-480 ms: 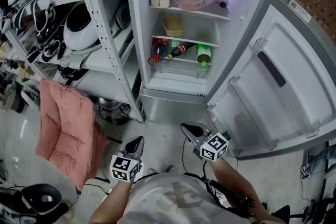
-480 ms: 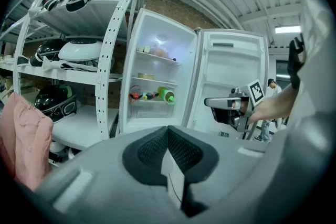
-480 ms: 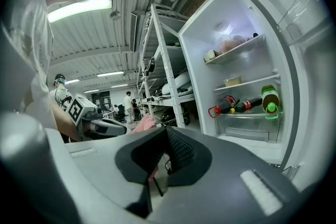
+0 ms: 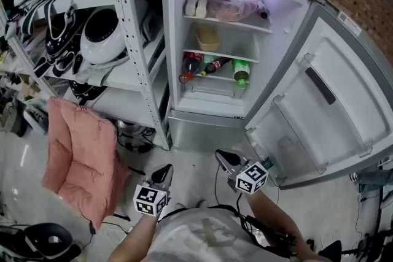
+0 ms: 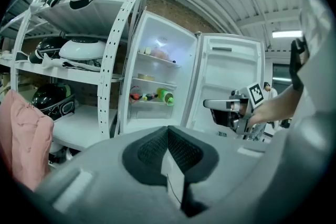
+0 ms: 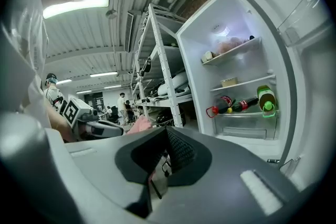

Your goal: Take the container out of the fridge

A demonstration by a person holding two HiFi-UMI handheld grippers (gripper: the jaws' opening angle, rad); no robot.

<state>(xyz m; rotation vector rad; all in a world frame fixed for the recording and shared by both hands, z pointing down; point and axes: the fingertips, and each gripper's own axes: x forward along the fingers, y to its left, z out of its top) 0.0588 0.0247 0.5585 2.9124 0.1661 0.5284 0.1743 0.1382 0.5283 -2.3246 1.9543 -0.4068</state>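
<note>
Two tools pressed together, empty: left tool (image 4: 164, 170), right tool (image 4: 222, 156). Spread one early, go in level, lift container (image 4: 208, 38) off middle shelf (image 4: 239, 58), clear of bottles (image 4: 202, 64).

— Any lettering legible anywhere?
— None. Just black-and-white square markers (image 4: 149, 200) on the left gripper (image 4: 166, 170) and right gripper (image 4: 222, 156), bearing no letters.
— And that white sticker (image 4: 349, 20) on the fridge door (image 4: 331, 101)?
— Too small to read. Same with the red bottle labels (image 4: 213, 64) and the faint shirt print (image 4: 212, 235).
</note>
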